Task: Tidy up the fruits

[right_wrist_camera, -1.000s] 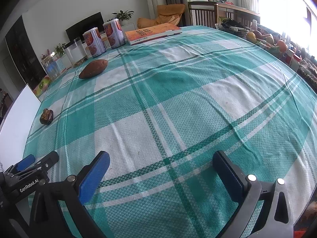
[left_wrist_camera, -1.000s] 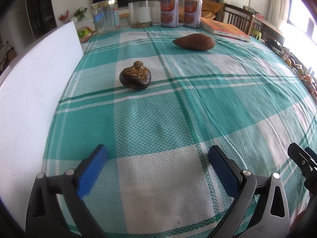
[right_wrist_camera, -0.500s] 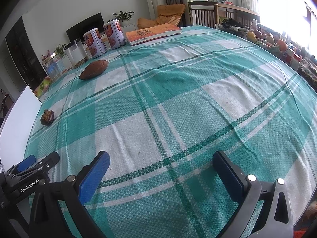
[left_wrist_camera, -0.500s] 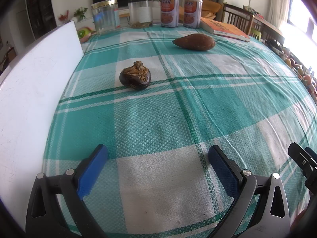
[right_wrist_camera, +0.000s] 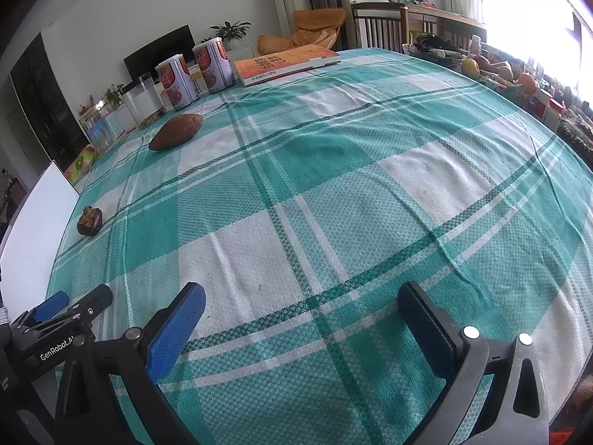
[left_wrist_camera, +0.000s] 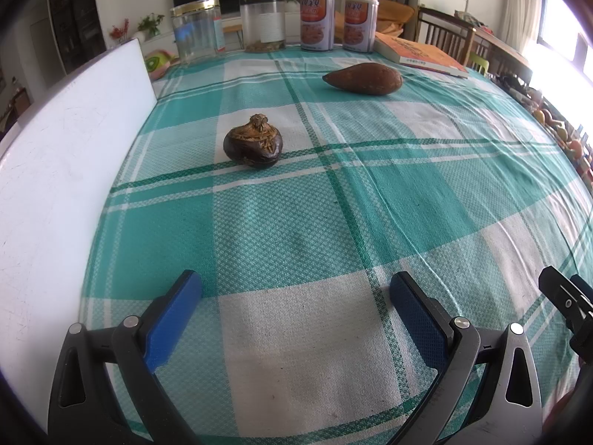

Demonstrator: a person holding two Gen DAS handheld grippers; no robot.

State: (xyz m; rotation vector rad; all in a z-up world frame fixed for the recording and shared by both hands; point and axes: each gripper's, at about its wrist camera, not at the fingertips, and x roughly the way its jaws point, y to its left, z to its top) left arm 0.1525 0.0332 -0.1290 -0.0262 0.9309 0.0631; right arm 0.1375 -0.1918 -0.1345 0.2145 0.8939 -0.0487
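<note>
A dark brown mangosteen sits on the green checked tablecloth, ahead of my left gripper, which is open and empty near the front edge. A brown sweet potato lies farther back. In the right wrist view the mangosteen is far left and the sweet potato is at the back left. My right gripper is open and empty over the cloth. The left gripper shows at that view's lower left.
A white board lies along the table's left side. Two clear jars and two orange-labelled cans stand at the back, beside an orange book. Chairs and a shelf of fruit are at the right.
The right wrist view has shifted slightly, so the mangosteen and sweet potato sit a little lower in it. The left gripper and the fruits have not moved.
</note>
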